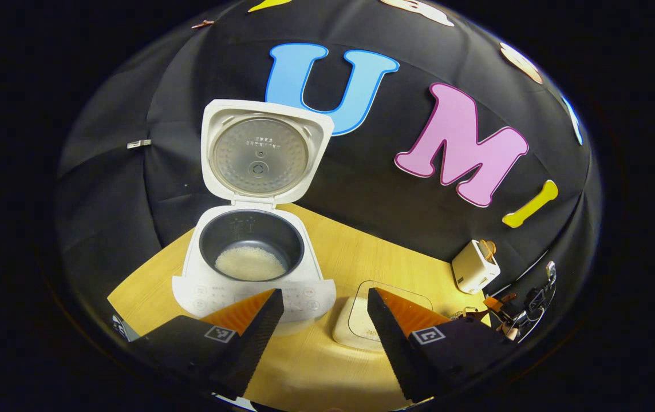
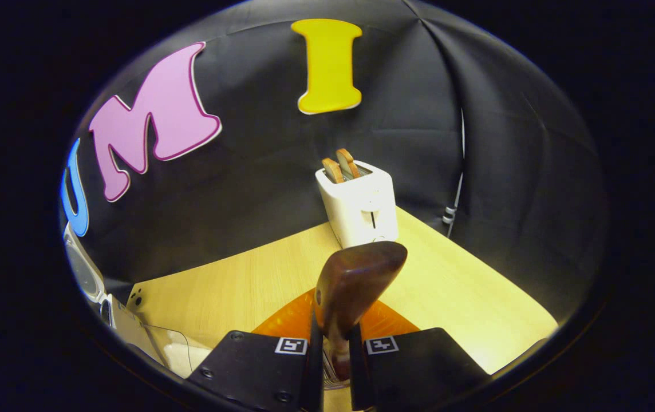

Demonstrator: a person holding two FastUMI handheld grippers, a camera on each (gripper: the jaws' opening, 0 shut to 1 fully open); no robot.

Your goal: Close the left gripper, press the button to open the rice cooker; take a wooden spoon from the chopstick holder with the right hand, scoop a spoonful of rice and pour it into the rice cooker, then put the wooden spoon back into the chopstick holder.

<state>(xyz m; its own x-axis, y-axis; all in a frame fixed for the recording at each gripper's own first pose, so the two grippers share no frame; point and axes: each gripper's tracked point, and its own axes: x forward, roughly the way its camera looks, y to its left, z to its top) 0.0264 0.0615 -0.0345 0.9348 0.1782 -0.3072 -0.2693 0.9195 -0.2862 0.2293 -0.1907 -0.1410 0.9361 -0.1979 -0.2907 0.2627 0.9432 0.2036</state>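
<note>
In the left gripper view the rice cooker (image 1: pixel 253 257) is standing at the left of the wooden table (image 1: pixel 356 252) with its lid (image 1: pixel 261 151) swung up, and a patch of rice (image 1: pixel 250 263) is lying in the dark inner pot. The left gripper (image 1: pixel 324 320) is hovering in front of it with its fingers spread wide, holding nothing. Just right of the cooker a clear-lidded rice container (image 1: pixel 362 326) is sitting on the table, and farther right a white toaster (image 1: pixel 474 268) is standing by the wall, with the other gripper showing at the edge beyond it.

In the right gripper view the right gripper (image 2: pixel 333 349) is pinching the wooden spoon (image 2: pixel 356 280) with its fingers narrow on the handle, the bowl rising in front of the toaster (image 2: pixel 359 209). The chopstick holder seems to be sitting just under the fingers, though I cannot tell for sure.

The spoon appears to be going back into its holder. The risk is that it could tilt or slip in the narrow grip, miss the opening and tip the holder over.
</note>
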